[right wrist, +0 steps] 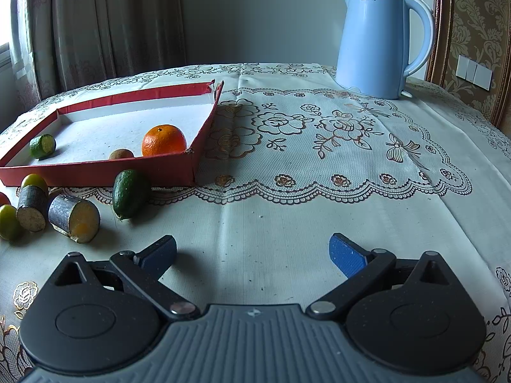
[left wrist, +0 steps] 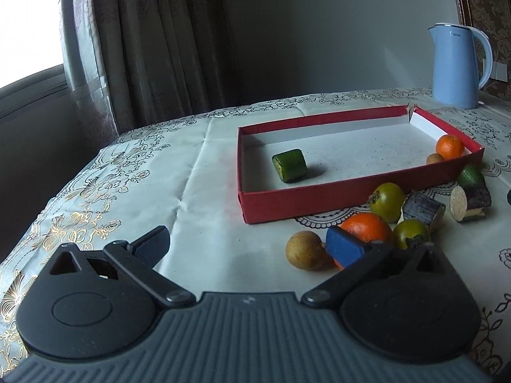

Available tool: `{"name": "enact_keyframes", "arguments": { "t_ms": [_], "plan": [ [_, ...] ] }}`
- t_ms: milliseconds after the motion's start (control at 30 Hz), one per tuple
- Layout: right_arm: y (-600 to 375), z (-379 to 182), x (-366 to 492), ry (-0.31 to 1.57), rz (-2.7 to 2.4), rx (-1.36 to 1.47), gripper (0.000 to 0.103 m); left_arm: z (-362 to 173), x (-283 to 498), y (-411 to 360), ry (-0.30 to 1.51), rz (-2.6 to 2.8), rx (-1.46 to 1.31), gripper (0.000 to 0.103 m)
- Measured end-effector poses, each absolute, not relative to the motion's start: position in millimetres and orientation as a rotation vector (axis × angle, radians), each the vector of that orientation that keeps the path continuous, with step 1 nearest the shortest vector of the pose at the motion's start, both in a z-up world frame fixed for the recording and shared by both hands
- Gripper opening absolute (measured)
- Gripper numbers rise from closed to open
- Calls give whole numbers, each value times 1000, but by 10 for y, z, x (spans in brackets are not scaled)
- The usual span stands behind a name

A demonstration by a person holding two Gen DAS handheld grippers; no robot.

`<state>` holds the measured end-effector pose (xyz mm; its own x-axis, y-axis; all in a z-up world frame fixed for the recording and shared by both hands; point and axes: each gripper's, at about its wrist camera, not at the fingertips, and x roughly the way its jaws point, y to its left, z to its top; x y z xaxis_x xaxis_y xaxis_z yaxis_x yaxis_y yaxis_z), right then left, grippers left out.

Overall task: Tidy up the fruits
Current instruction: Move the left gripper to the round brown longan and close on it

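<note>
Curtains are hanging behind the tabletop (right wrist: 287, 223). Both tools, left tool (left wrist: 247, 244) and right tool (right wrist: 252, 252), are gaping wide, pinching nothing. Loose fruits (left wrist: 383, 220) are crowding at two o'clock beside the red tray (left wrist: 319, 199); a careless nudge is risking rolling them off.

Ahead of my left hand-held gripper (left wrist: 247, 249) the bench (left wrist: 198, 191) lies bare up to the red tray (left wrist: 319, 202) wall — but on its right a brown round fruit (left wrist: 305, 250) and an orange (left wrist: 367, 227) crowd the finger. My right hand-held gripper (right wrist: 252, 253) faces open cloth; cut dark pieces (right wrist: 74, 218) and a green fruit (right wrist: 130, 194) cluster left, the blue kettle (right wrist: 380, 41) stands far back.
</note>
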<state>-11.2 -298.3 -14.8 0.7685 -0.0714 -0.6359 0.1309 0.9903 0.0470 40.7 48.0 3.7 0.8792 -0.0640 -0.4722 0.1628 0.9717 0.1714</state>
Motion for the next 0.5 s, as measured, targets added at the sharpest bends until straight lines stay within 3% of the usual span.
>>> {"name": "enact_keyframes", "arguments": {
  "t_ms": [300, 500],
  "plan": [
    [-2983, -149, -112, 686, -110, 90, 103, 28, 507, 482, 518, -125, 177, 102],
    [-2985, -149, -110, 686, -110, 90, 103, 31, 536, 492, 535, -155, 131, 92]
  ]
}}
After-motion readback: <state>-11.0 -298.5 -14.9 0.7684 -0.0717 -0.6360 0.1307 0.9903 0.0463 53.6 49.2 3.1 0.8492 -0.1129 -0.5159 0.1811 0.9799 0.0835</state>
